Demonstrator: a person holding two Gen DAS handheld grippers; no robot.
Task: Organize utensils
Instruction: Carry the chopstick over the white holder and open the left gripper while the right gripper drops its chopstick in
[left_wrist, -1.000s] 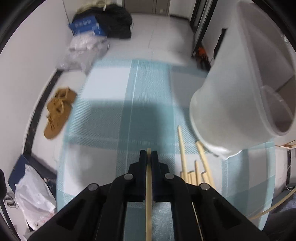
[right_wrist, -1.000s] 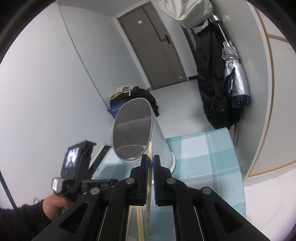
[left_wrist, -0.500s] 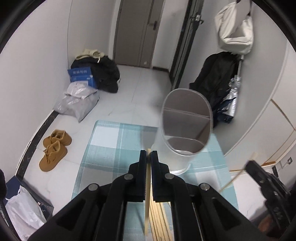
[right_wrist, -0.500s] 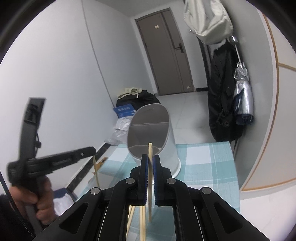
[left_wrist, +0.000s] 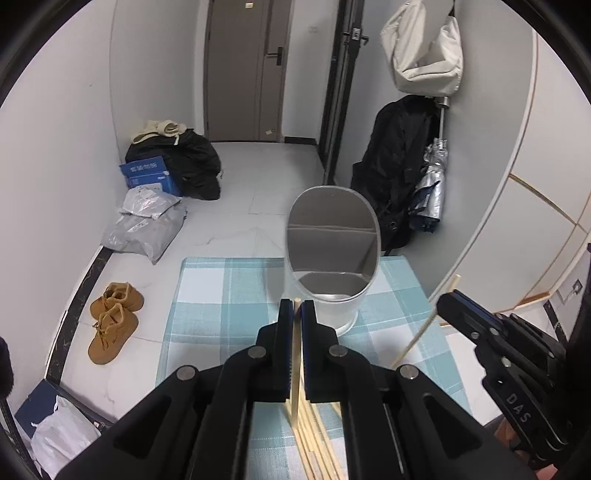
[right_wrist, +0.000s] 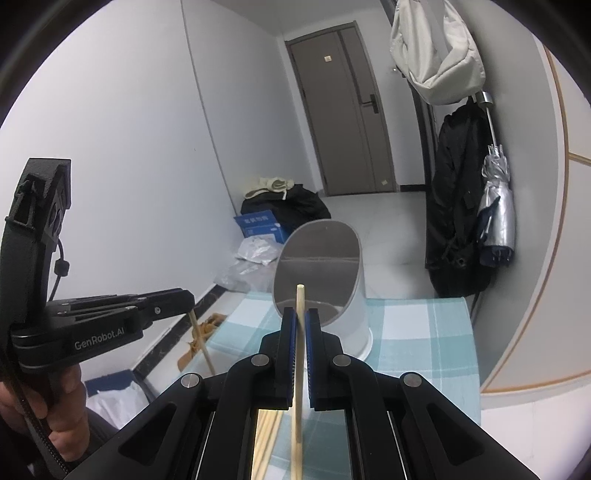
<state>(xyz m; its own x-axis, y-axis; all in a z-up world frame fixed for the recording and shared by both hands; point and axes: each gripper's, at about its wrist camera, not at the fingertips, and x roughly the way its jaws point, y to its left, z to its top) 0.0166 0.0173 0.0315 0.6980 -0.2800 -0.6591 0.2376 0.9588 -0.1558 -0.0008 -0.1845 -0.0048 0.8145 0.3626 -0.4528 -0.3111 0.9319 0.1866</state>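
— Checked cloth (left_wrist: 229, 295) on the table, holder (left_wrist: 332, 258) upright at its far end?
— Yes. Left gripper (left_wrist: 296, 314) and right gripper (right_wrist: 301, 321) each clamp one chopstick (right_wrist: 300, 332). Carrying step, I'd say; next, tip them into the holder. Spare sticks (left_wrist: 314, 435) lie below.

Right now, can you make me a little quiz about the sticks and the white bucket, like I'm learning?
1. True or false: each tool holds one chopstick.
2. Where is the white holder? A) on the floor B) on the checked cloth C) hanging on the wall
3. Where are the spare chopsticks lying?

Key:
1. True. The left tool is shut on a chopstick; the right tool is shut on another chopstick.
2. B
3. On the cloth, below the left tool.
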